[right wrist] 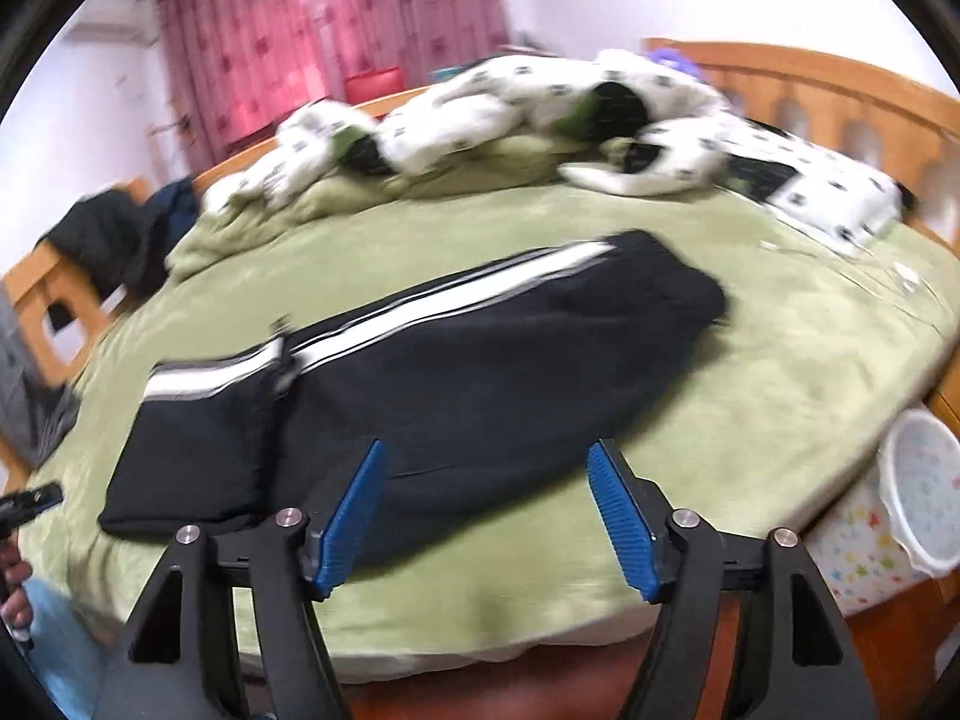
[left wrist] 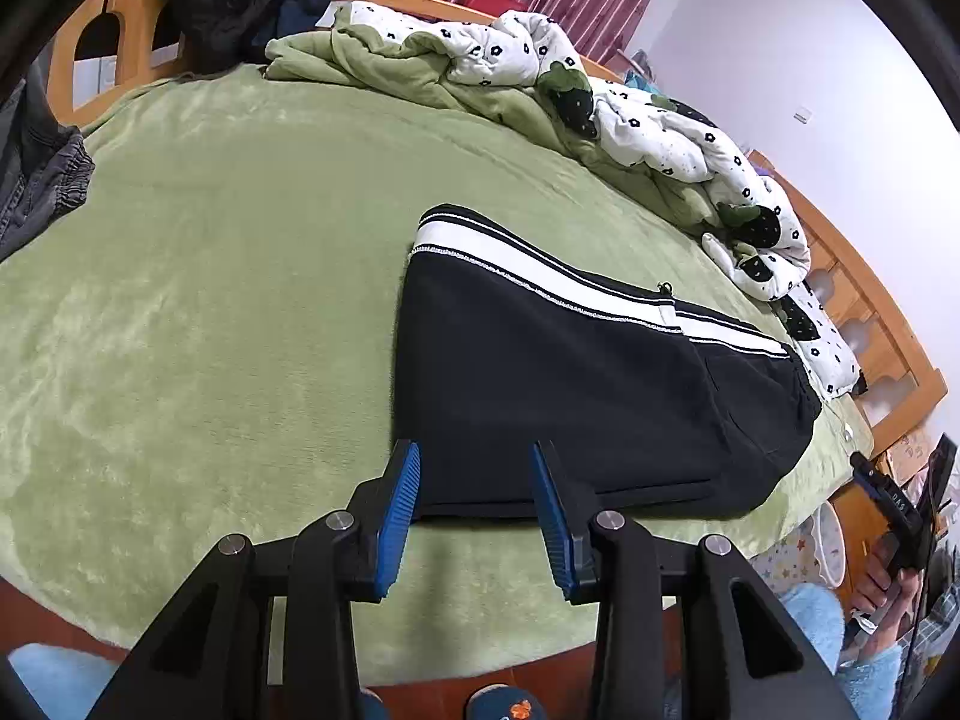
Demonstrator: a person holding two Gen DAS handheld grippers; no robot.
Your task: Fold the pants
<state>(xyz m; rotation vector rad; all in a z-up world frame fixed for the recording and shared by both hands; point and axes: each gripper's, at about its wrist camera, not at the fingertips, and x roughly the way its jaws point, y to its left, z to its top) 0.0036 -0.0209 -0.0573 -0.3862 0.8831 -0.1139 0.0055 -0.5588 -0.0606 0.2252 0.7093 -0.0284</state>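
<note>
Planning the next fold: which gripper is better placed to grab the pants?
Probably left. The left gripper hangs open right at the near edge of the pants. The right gripper is open too, but its view is motion-blurred.

- Green blanket [left wrist: 210, 300] covers the bed.
- Flowered quilt [left wrist: 660, 132] bunched along the far edge.
- Pink curtains [right wrist: 312, 42] behind.
- Wooden bedframe [right wrist: 840, 102].
- White basin [right wrist: 924, 486] beside the bed.

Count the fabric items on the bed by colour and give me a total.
Black with white stripe: 1, the pants
Green: 1, the blanket covering the bed
White with black flowers: 1, the bunched quilt
Grey: 1, the garment at the bed's edge
Total: 4
</note>
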